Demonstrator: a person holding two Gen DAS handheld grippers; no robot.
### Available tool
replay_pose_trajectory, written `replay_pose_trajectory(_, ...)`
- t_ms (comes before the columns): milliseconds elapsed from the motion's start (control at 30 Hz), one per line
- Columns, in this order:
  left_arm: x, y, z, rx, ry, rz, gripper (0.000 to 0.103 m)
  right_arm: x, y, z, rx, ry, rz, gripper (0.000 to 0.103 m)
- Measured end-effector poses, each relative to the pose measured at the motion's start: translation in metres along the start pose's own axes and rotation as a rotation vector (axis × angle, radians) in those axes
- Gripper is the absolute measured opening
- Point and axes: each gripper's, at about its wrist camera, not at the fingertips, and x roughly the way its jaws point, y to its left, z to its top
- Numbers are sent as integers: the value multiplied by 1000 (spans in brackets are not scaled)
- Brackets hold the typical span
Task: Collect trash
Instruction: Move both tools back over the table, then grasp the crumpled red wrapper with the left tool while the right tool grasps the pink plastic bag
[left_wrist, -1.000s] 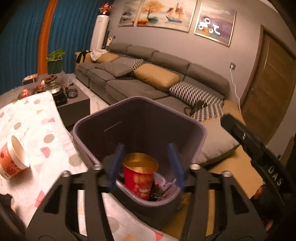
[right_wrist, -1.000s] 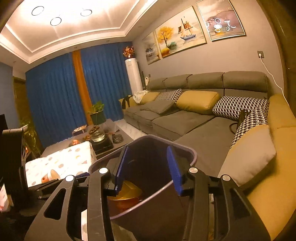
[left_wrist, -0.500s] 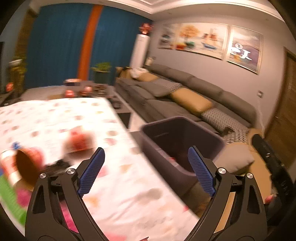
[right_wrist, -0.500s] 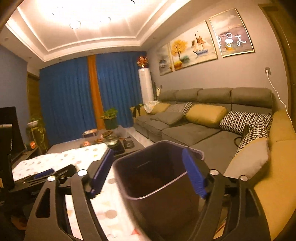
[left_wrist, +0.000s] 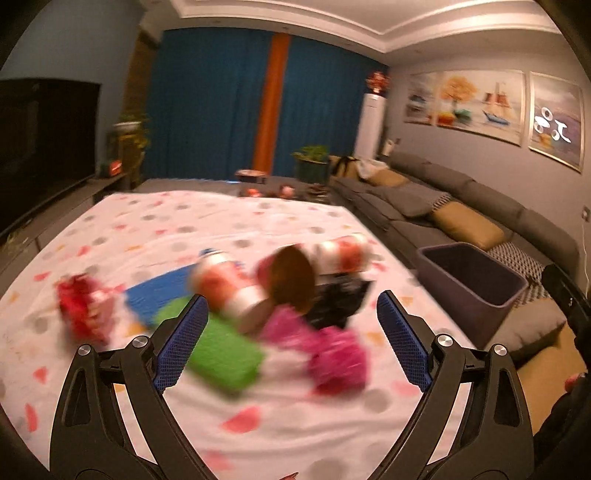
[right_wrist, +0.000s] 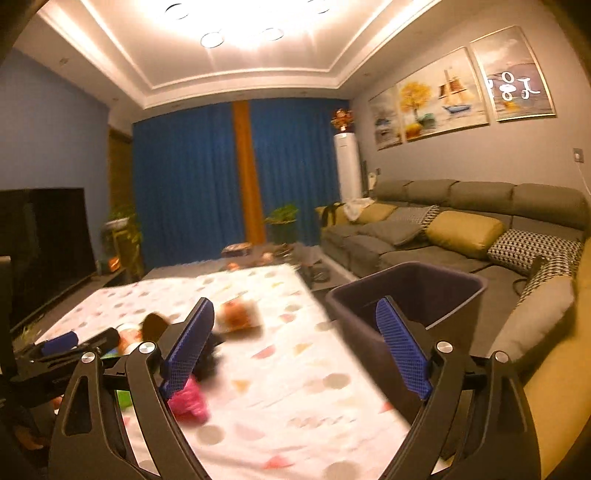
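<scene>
Blurring trash pile (left_wrist: 280, 295), bin (left_wrist: 469, 280) interior hidden, left hand-held gripper (left_wrist: 291, 339) spread

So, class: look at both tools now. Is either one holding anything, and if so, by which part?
Nothing is held. The left tool and right tool are both open and empty.

Trash pile (left_wrist: 280, 295) on tablecloth (left_wrist: 147, 229) motion-blurred

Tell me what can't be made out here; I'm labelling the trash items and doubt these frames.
- Trash pile, left wrist view: motion blur hides labels and edges.
- Bin contents: walls hide them in both views.
- Pile, right wrist view: the right gripper's finger covers part; the rest is blurred.
</scene>
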Motion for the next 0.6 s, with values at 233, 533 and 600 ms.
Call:
replay_pose_trajectory(233, -28, 80, -9, -64, -33, 150, 91, 3, 62, -16, -27, 48, 78, 87)
replay_pose_trajectory(533, -50, 156, -15, -129, -63, 272, 91, 17, 109, -32, -74, 71, 106, 87)
replay_pose_trajectory(600, -51, 165, -15, -134, -63, 282, 91, 22, 117, -35, -82, 79, 109, 86)
